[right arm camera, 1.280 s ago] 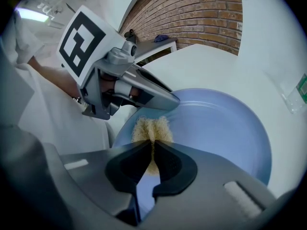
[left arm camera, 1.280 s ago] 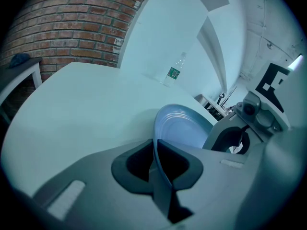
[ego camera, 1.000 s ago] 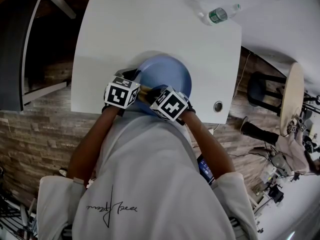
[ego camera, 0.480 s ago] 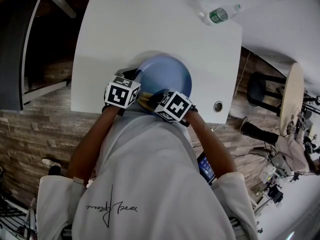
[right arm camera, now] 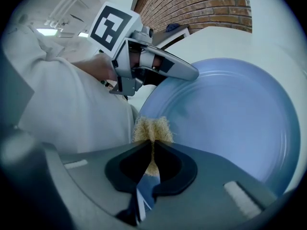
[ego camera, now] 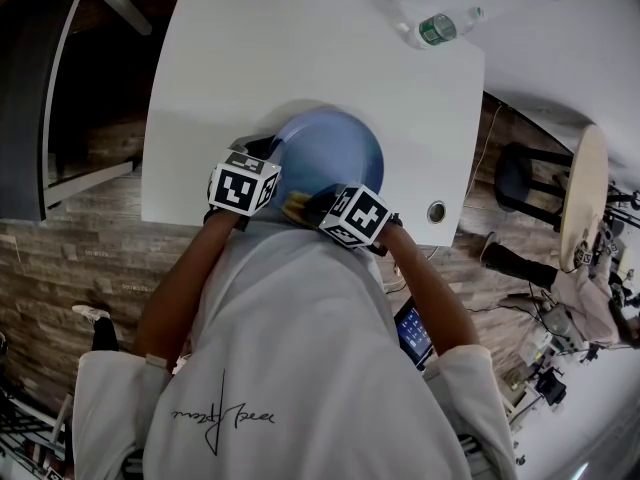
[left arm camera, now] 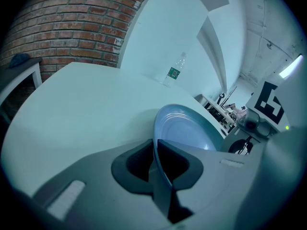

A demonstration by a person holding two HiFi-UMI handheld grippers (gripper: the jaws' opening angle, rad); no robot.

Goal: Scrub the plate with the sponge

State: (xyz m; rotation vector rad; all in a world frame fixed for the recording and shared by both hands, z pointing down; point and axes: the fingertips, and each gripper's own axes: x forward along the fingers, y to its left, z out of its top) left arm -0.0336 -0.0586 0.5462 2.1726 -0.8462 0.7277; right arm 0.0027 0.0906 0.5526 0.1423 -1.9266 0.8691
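Right gripper farther right along plate, fingers pinching sponge; left gripper fingers clamped on rim.

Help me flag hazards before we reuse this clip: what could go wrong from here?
1. The left gripper pinches only the thin rim of the plate, so scrubbing force might twist it loose.
2. Little of the sponge pokes past the right gripper, so hard jaw tips might scrape the plate.
3. The plate sits by the near edge of the table and could slide off.
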